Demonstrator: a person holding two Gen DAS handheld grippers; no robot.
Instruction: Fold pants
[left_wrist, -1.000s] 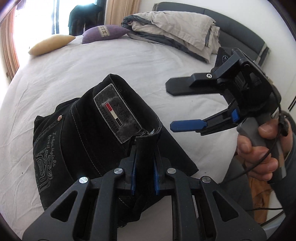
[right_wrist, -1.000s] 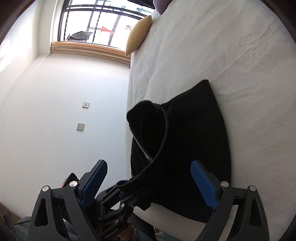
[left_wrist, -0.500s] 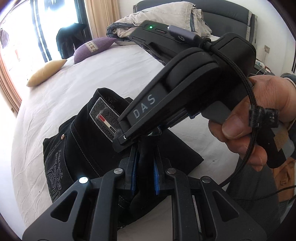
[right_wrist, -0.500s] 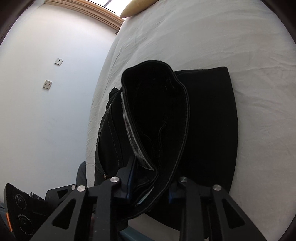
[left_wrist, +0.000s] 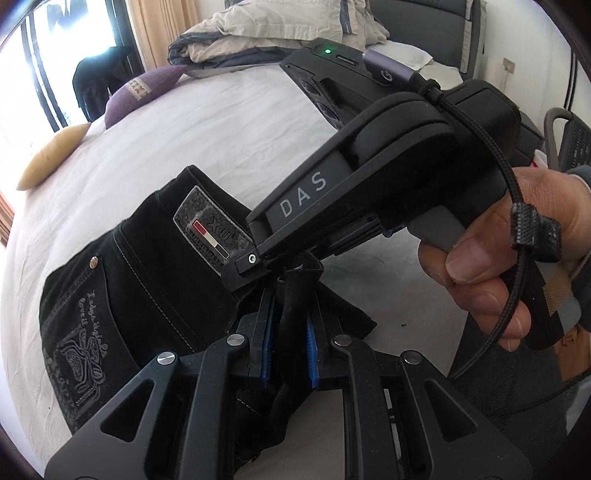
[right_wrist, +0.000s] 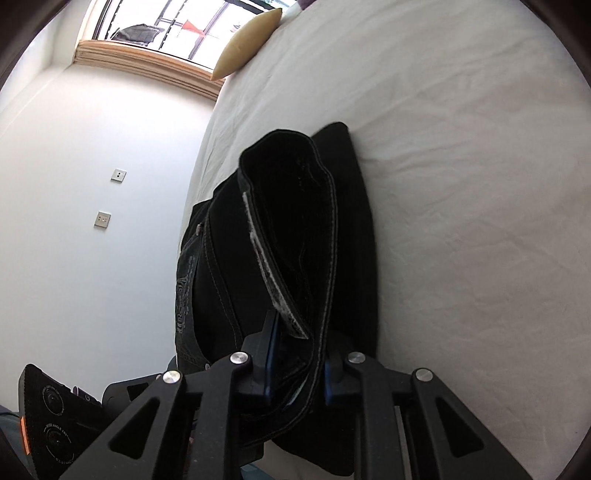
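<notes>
Bed (left_wrist: 229, 122): a white sheet fills most of both views for you, creased, running from the lower left up to the upper right of the left wrist view.
Duvet (left_wrist: 288, 33): a beige and grey heap bunched at the top centre of the left wrist view, against a dark grey headboard (left_wrist: 436, 18).
Pants (left_wrist: 122, 280): your black pants lie folded in a thick bundle on the sheet, left of centre in the left wrist view; in the right wrist view the pants (right_wrist: 295, 240) sit mid-frame near the mattress edge, waistband gaping open toward the lens.
Right gripper (left_wrist: 255, 266): it cuts across the middle of the left wrist view, "DAS" on its side, your right hand (left_wrist: 517, 258) wrapped round the handle at the right edge; in its own view the right gripper (right_wrist: 297, 362) is closing, the blue pads pressing on the stitched waistband at bottom centre.
Left gripper (left_wrist: 288, 332): bottom centre of its view, jaws nearly together, you pinch an upright fold of black cloth between the blue pads.
Purple cushion (left_wrist: 144, 92): upper left, on the bed.
Yellow cushion (left_wrist: 51, 155): left edge of the left wrist view; also at top centre of the right wrist view (right_wrist: 247, 40).
Waist patch (left_wrist: 210, 232): grey label with a red, white and black stripe, just left of the right gripper's tip.
</notes>
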